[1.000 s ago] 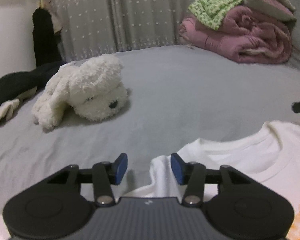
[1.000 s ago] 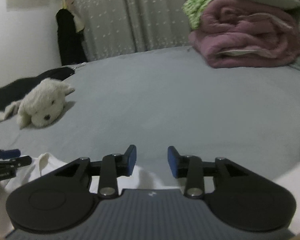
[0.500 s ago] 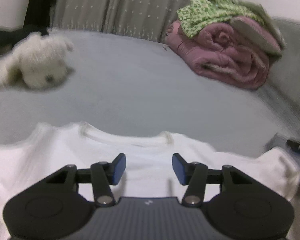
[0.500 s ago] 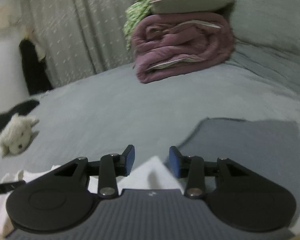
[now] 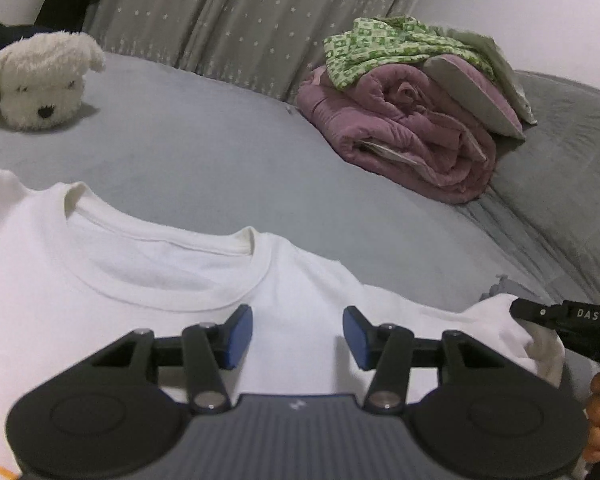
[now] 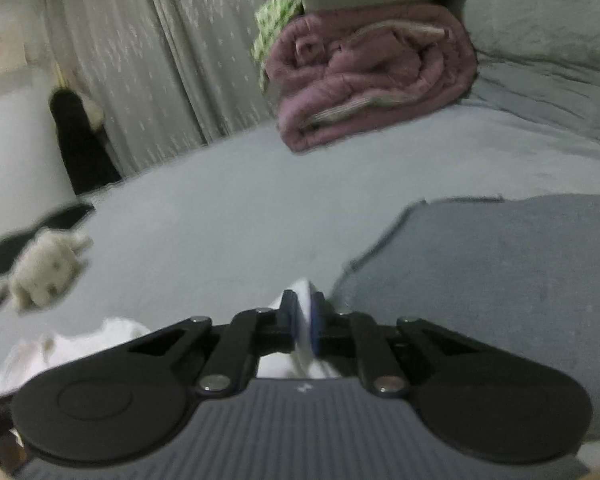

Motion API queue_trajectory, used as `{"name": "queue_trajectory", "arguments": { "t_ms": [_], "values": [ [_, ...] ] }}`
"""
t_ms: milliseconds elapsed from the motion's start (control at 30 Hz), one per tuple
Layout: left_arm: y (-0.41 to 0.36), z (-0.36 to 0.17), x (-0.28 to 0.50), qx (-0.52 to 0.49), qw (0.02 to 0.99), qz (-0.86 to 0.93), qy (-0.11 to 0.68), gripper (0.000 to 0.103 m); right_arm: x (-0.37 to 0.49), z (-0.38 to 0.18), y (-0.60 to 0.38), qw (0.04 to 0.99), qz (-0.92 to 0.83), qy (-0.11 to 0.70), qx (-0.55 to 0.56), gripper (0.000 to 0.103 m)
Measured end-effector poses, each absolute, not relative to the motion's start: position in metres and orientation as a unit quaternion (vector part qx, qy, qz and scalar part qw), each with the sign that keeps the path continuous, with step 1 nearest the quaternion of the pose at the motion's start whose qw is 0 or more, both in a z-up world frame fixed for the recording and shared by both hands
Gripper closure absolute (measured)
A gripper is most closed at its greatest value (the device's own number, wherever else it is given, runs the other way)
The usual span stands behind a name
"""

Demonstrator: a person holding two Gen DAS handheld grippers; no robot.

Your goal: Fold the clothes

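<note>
My left gripper point(image 5: 298, 336) hangs over the chest of the white T-shirt point(image 5: 100, 280), just below its ribbed collar; its blue pads stand apart with bare cloth showing between them, and nothing is caught in them. The shirt lies spread front-up on the grey bed sheet point(image 5: 220, 168), collar towards the far side; its sleeve runs out to the right, where my right gripper point(image 6: 303, 320) has its jaws clenched on a fold of the white fabric, a thin ridge of it pinched between the pads and poking out past the tips; a darker grey cloth point(image 6: 500, 272) lies flat just beyond and to the right of that grip. Farther off a white plush dog point(image 5: 40, 80) lies on the sheet at the left; a rolled mauve quilt point(image 5: 400, 136) sits at the right under a green patterned cloth point(image 5: 380, 44).
</note>
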State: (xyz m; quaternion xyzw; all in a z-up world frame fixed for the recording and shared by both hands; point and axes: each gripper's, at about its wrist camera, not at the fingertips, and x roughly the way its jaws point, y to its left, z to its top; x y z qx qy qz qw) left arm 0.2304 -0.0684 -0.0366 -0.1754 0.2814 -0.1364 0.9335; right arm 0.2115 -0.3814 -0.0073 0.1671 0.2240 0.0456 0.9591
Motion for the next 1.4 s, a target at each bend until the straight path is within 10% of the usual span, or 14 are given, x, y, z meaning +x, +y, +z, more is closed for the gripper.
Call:
{"name": "queue_trajectory", "arguments": {
  "t_ms": [433, 967, 1167, 1400],
  "values": [
    [-0.068, -0.037, 0.229, -0.168, 0.933, -0.145, 0.282, 0.051, 0.149, 0.017, -0.416, 0.97, -0.019, -0.042, 0.237, 0.096],
    [-0.066, -0.04, 0.232, -0.169, 0.929, -0.155, 0.291, 0.049, 0.169, 0.023, -0.407, 0.919, -0.179, 0.349, -0.037, 0.085],
    [-0.067, -0.039, 0.231, -0.162, 0.93, -0.156, 0.29, 0.048, 0.13, 0.047, -0.45, 0.948, -0.126, 0.27, 0.107, 0.057],
    [-0.067, -0.04, 0.23, -0.159, 0.93, -0.158, 0.29, 0.047, 0.112, 0.03, -0.526, 0.914, -0.133, 0.222, 0.312, 0.056]
  ]
}}
